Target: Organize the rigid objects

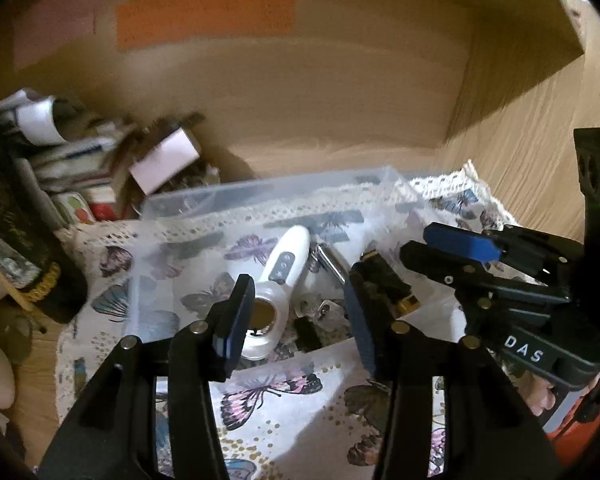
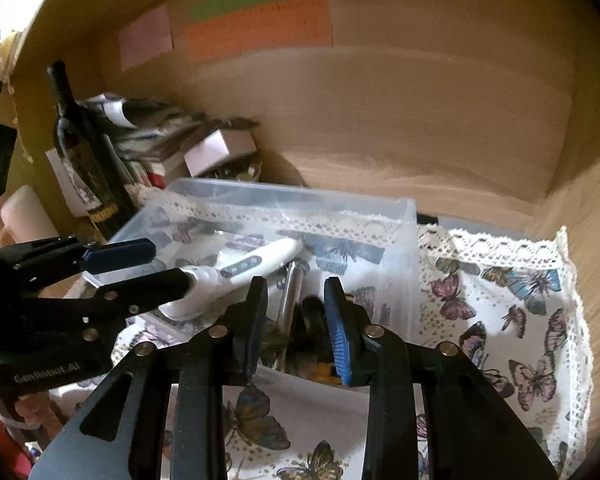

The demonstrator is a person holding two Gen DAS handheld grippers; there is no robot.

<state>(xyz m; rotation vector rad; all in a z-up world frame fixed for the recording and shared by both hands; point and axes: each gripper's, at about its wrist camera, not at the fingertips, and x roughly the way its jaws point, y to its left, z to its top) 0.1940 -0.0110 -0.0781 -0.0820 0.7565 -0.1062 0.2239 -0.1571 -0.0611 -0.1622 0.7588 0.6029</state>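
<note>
A clear plastic box (image 1: 260, 194) (image 2: 300, 196) stands on a butterfly cloth. In it lie a white handheld device (image 1: 282, 268) (image 2: 256, 264) with a round head, a metal rod (image 1: 332, 262) (image 2: 290, 300), a dark object with gold ends (image 1: 384, 284) (image 2: 320, 372) and some small metal pieces (image 1: 332, 312). My left gripper (image 1: 296, 324) is open over the box, its fingers either side of the device's head. My right gripper (image 2: 296, 320) is open above the box's near right end, with nothing between its pads. Each gripper shows in the other's view.
A dark wine bottle (image 2: 80, 148), stacked boxes and papers (image 1: 100, 168) (image 2: 172, 140) fill the back left corner. Wooden shelf walls close the back and right. Coloured paper notes (image 2: 256, 24) hang on the back wall. The butterfly cloth (image 2: 500, 304) with lace edge spreads right.
</note>
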